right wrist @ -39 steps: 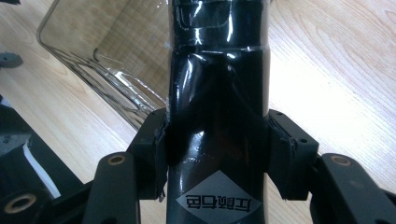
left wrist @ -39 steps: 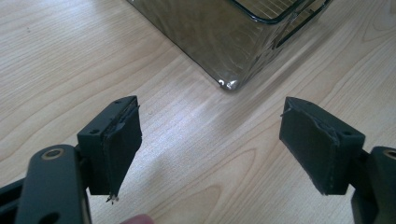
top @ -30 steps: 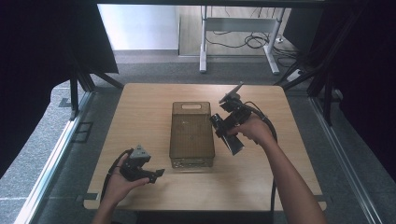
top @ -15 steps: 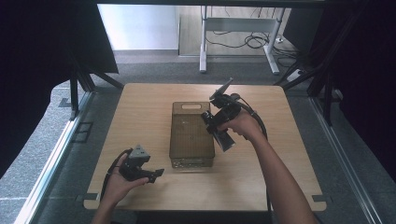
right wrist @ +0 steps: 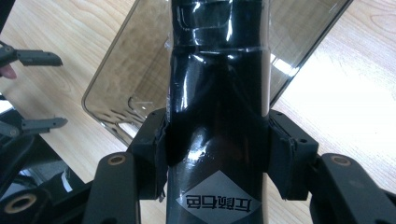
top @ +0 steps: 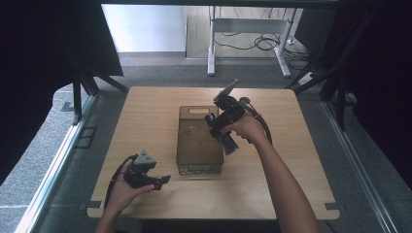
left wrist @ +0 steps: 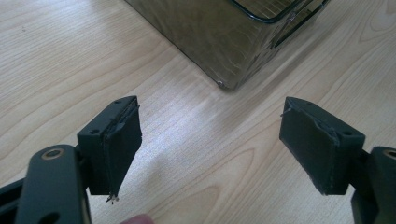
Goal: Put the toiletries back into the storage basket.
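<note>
A black bottle [right wrist: 217, 93] with a grey diamond label is clamped between the pads of my right gripper [right wrist: 217, 149]. In the high view that gripper [top: 221, 125] holds the bottle [top: 224, 138] over the right edge of a smoky see-through bin [top: 197, 145] at the table's middle. The bin [right wrist: 135, 70] lies just behind the bottle, with its handle slot towards me. My left gripper [top: 163, 180] rests low near the front left of the table, open, nothing between its jaws. The bin's near corner [left wrist: 224, 51] lies just ahead of the left gripper [left wrist: 205, 154].
The wooden table [top: 145, 116] has bare room to the left and right of the bin. Black frame legs and dark curtains stand around it, and a grey desk frame [top: 248, 39] with cables stands on the floor beyond.
My right hand has carried the bottle leftwards, from beside the bin's right side to over its right edge. The left hand has stayed where it was.
</note>
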A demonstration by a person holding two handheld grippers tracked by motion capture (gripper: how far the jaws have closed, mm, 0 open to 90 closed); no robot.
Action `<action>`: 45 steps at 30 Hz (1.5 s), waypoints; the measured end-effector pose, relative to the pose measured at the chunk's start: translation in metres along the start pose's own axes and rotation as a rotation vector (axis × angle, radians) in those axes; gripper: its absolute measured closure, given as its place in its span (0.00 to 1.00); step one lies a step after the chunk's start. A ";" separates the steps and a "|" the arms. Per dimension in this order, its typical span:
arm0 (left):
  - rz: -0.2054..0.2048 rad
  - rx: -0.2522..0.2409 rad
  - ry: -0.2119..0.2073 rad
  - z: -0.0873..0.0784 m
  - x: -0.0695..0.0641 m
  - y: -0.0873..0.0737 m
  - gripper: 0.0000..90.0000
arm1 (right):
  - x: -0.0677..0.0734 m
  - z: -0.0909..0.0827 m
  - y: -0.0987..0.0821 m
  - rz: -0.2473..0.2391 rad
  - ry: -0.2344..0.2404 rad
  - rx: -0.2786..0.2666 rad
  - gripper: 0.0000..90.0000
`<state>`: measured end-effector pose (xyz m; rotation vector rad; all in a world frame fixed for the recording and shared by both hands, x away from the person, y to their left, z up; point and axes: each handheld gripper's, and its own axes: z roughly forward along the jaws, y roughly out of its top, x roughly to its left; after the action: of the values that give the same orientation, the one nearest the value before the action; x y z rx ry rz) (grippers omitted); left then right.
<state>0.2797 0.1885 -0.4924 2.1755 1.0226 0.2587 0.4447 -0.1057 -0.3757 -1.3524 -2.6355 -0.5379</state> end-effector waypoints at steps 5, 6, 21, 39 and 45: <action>0.001 0.000 0.001 0.000 -0.001 0.000 0.24 | 0.002 0.002 0.006 0.013 0.007 0.000 0.51; 0.001 0.001 0.001 0.000 -0.001 0.000 0.24 | 0.003 0.002 0.007 0.017 0.011 -0.004 0.51; 0.001 -0.003 -0.005 0.000 0.000 0.000 0.24 | 0.008 0.014 0.019 0.064 0.020 0.025 0.51; 0.001 -0.002 -0.011 -0.001 0.001 0.000 0.24 | 0.024 0.038 0.036 0.090 0.045 0.050 0.51; 0.001 -0.002 -0.011 -0.001 0.001 0.000 0.24 | 0.024 0.040 0.038 0.106 0.047 0.043 0.51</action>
<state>0.2801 0.1896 -0.4921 2.1736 1.0148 0.2481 0.4631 -0.0518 -0.3965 -1.4391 -2.5061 -0.4905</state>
